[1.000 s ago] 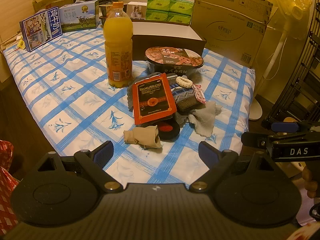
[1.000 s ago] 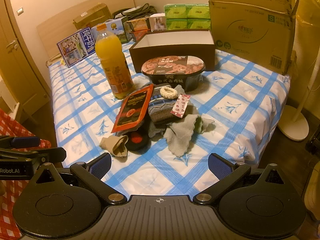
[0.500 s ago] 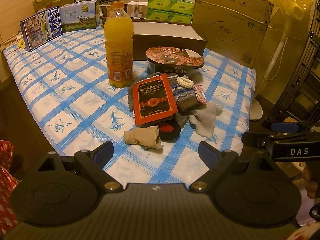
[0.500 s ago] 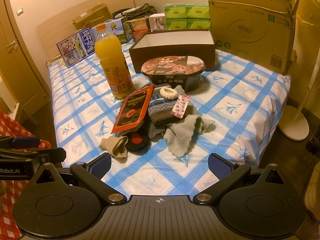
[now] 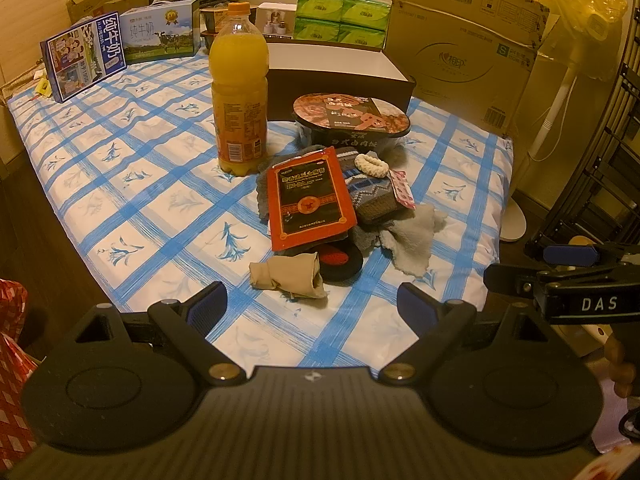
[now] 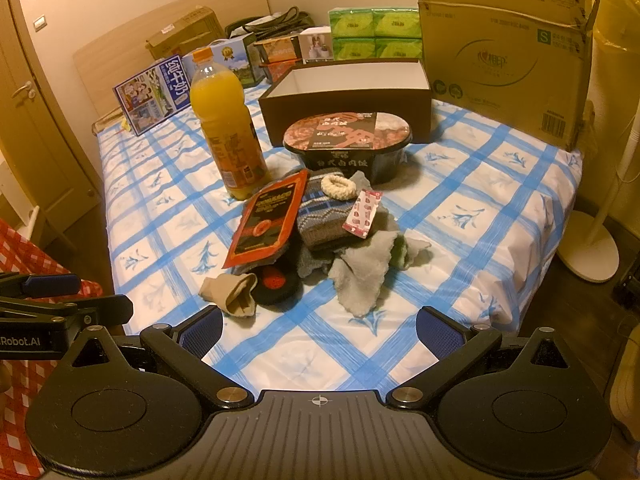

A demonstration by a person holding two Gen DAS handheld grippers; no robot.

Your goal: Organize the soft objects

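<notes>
Left wrist view. We hold the left gripper point(image 5: 312, 306) wide open and empty above the near edge of the bed point(image 5: 132, 200). The beige sock point(image 5: 288, 276) lies just ahead of the fingers, touching the black-and-red item point(image 5: 340, 260). Beyond it, the red packet point(image 5: 308, 200) rests on the knitted fabric point(image 5: 372, 196). The risk, as we judge it: pulling any cloth from under the packet drags the packet along or knocks the orange bottle point(image 5: 239, 92), which stands upright ahead and left.

Right wrist view. We hold the right gripper point(image 6: 319, 328) fully spread and empty as well. The grey cloth point(image 6: 364, 272) lies ahead, slightly right. The scrunchie point(image 6: 339, 187) and the small sachet point(image 6: 363, 214) sit loose on the knit; lifting the knit first likely scatters them. The open box point(image 6: 348, 100) stands far ahead, behind the noodle bowl point(image 6: 348, 144).
</notes>
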